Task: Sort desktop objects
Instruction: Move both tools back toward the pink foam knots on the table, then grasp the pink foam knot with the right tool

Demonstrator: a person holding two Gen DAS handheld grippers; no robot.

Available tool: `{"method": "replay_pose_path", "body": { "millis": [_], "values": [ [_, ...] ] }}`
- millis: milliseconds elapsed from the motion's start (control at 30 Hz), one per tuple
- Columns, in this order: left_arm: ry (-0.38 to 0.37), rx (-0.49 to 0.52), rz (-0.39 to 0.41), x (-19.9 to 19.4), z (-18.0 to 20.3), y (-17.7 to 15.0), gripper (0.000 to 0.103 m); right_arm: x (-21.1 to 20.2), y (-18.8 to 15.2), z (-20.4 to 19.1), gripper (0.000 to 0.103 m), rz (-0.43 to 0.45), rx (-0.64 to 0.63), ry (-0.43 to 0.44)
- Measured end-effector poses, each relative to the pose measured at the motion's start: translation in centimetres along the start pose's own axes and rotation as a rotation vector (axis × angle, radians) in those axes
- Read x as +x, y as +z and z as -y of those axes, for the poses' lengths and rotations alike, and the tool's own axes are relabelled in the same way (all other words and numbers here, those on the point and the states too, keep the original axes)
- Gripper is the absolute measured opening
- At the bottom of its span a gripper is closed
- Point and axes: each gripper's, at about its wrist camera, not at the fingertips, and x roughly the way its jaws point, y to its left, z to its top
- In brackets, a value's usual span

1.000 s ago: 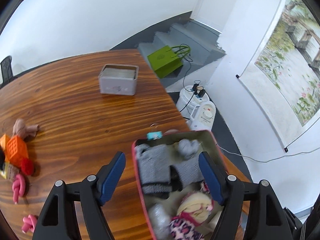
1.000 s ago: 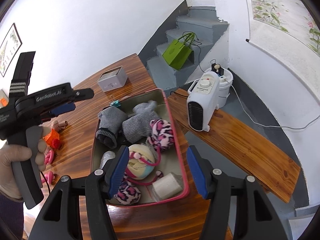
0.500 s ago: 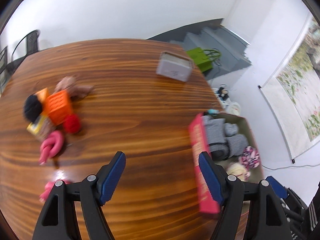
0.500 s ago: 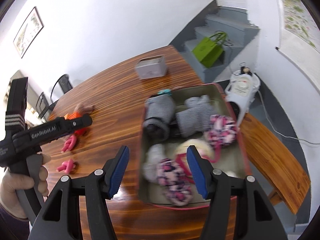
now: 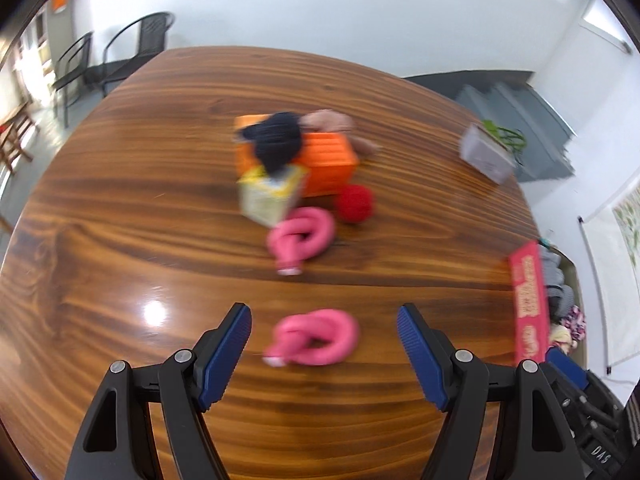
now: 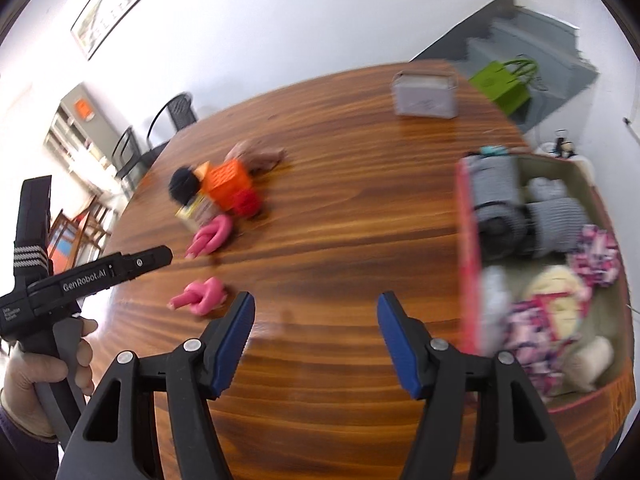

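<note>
Lying between the spread fingers of the left hand-held gripper (image 5: 324, 344), the near pink knotted toy (image 5: 316, 342) sits loose on the bench (image 5: 120, 208), nothing touching it. At 12 o'clock from it lies a second pink knotted toy (image 5: 302, 240), and beyond that a huddle: a red ball (image 5: 355, 203), a pale yellow box (image 5: 272, 196), an orange crate (image 5: 320, 160) with a black pompom (image 5: 278, 142) on it, and a brownish soft toy (image 5: 336, 124) behind. A small grey tin (image 5: 486, 154) stands apart at about 2 o'clock.

A second ago the left camera looked down into the red-rimmed tray (image 6: 466, 264) of socks and soft things; half a second ago it had swung over bare wood with the pile off to 9 o'clock. Now the near pink toy is framed squarely between its fingers, the tray pushed out to 3 o'clock at the bench's edge. The right hand-held gripper (image 6: 316, 340) has likewise turned off the tray, which now sits at its 3 o'clock, and hangs wide open over bare wood, holding nothing.

That swing suggests the left side is lining up on the near pink toy as the next piece to sort, likely toward the tray. Both views are motion-blurred, so height above the toy cannot be judged.
</note>
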Motion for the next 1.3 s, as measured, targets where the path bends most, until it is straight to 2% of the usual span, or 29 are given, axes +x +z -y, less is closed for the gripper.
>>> {"method": "replay_pose_path", "body": {
  "millis": [167,333,533,900,1133,1300],
  "values": [
    [0.022,-0.046,-0.005,-0.1,-4.4,0.4,0.077,4.3,-0.4,-4.3,0.068,-0.087,-0.041,0.050],
    [0.014,-0.062,-0.013,0.3,-6.5,0.9,0.077,8.0,-0.6,-8.2,0.068,-0.148,-0.081,0.076],
    [-0.003,-0.058,-0.022,0.8,-8.1,1.6,0.077,10.9,0.1,-10.7,0.068,-0.178,-0.077,0.082],
    [-0.041,-0.026,-0.046,2.1,-8.9,2.9,0.077,14.1,0.2,-13.2,0.075,-0.170,-0.115,-0.020],
    [-0.065,0.008,-0.060,3.0,-7.7,3.5,0.077,14.5,-0.1,-13.5,0.078,-0.167,-0.143,-0.024],
    [-0.079,0.030,-0.071,3.7,-6.6,3.8,0.077,13.9,-0.7,-13.3,0.074,-0.170,-0.159,-0.008]
  ]
}}
